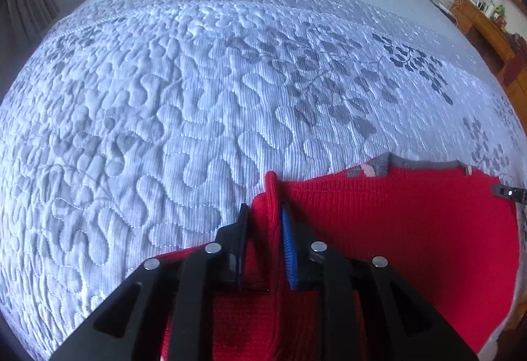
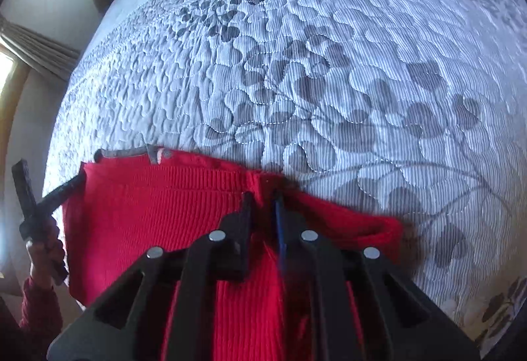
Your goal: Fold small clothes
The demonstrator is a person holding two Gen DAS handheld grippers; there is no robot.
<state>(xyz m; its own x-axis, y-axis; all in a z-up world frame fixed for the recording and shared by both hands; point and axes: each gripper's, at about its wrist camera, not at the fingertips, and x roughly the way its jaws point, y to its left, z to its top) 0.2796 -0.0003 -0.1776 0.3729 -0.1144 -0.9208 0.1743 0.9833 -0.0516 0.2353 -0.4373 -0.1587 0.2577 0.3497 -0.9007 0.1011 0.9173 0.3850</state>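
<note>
Item: red knit sweater (image 1: 395, 229), ribbed, grey trim along its far edge, lying on the bed quilt (image 1: 164, 97) under and ahead of both jaws.
Grip: left gripper (image 1: 265, 222) jaws pinched on a raised fold at one far corner; right gripper (image 2: 263, 213) jaws pinched on the other.
Progress: apparently one fold laid; further folds and smoothing remain.

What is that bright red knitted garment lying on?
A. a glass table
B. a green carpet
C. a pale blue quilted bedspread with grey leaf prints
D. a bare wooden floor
C: in both wrist views the bright red knitted garment rests on the pale blue quilted bedspread with grey leaf prints, which stretches away beyond it.
</note>
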